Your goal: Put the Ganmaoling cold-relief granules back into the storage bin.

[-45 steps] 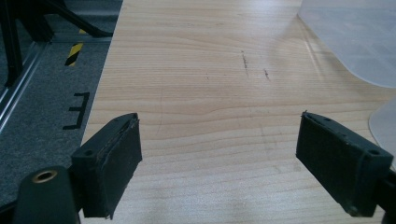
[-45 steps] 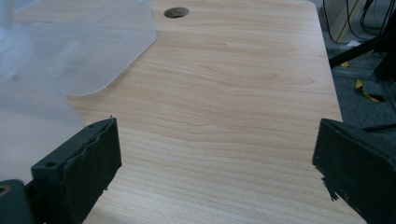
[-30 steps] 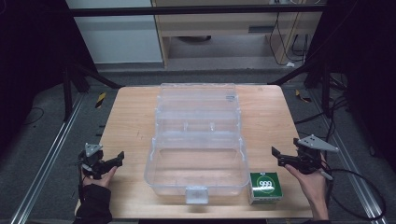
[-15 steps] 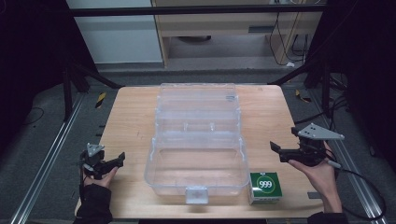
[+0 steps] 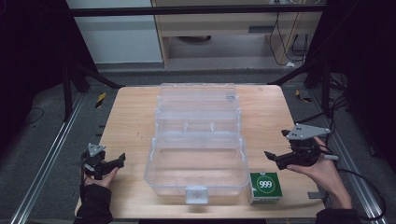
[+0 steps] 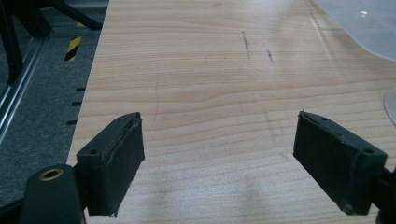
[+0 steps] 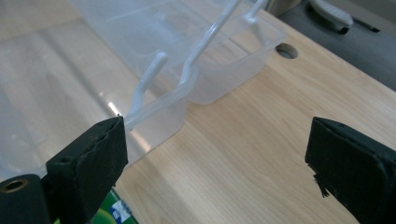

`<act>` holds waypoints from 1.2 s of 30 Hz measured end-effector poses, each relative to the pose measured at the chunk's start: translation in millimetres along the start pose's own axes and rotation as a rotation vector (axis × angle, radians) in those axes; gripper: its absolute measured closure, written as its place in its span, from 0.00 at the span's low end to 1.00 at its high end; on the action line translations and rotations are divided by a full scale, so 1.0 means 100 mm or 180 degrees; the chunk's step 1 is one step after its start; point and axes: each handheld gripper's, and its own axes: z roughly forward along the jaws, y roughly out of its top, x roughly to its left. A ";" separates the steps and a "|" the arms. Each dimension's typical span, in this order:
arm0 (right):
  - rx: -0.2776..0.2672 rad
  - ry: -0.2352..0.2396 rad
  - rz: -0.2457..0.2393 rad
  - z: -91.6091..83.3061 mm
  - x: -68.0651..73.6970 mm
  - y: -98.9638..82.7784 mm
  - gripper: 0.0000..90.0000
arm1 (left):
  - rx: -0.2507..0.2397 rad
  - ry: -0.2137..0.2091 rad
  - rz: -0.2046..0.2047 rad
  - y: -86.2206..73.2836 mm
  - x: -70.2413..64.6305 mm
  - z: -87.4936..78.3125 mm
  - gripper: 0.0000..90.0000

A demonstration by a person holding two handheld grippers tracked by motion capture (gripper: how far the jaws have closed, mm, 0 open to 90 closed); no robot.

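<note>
Hovering above the table's [image 5: 130, 116] right edge in the high view, the right gripper [image 5: 272, 157] points toward the clear plastic case [image 5: 198, 140], its jaws having just been opening with nothing between them; the green box [image 5: 265, 187] sits just below it. The left gripper [image 5: 119, 160] rests low at the left edge.

In the left gripper view, its jaws gape over bare wood.

In the right gripper view, the spread jaws frame the case's [image 7: 154, 65] corner, with the box [image 7: 116, 210] peeking at the bottom.

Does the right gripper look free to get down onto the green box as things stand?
Probably yes. The right gripper hangs open just above the green box, which stands clear beside the clear case, with nothing between them.
</note>
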 end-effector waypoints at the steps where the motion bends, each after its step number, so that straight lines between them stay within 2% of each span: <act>1: 0.0040 0.0021 -0.0043 0.01 0.01 0.00 0.06 | -0.0001 -0.0006 -0.0002 0.00 0.00 0.00 0.17; 6: 0.0154 0.0181 -0.0237 0.03 0.05 0.01 0.05 | 0.0001 -0.0020 0.0002 0.00 0.00 0.00 0.17; 7: 0.0154 0.0181 -0.0237 0.03 0.05 0.01 0.05 | 0.0001 -0.0020 0.0002 0.00 0.00 0.00 0.17; 10: 0.0215 0.0312 -0.0381 0.01 0.09 0.04 0.04 | 0.0007 -0.0018 0.0013 0.00 0.00 0.01 0.17; 19: 0.0465 0.0474 -0.0700 -0.01 0.17 0.06 0.04 | 0.0007 -0.0019 0.0022 0.00 0.00 0.00 0.17; 22: 0.0513 0.0499 -0.0742 -0.01 0.18 0.06 0.04 | 0.0008 -0.0017 0.0027 0.00 0.00 0.00 0.17; 29: 0.0763 0.0657 -0.0984 0.01 0.26 0.05 0.04 | 0.0025 -0.0025 0.0051 0.00 -0.01 0.01 0.18; 36: 0.0937 0.0809 -0.1076 0.06 0.31 0.04 0.05 | 0.0016 -0.0027 0.0044 0.00 -0.01 0.01 0.18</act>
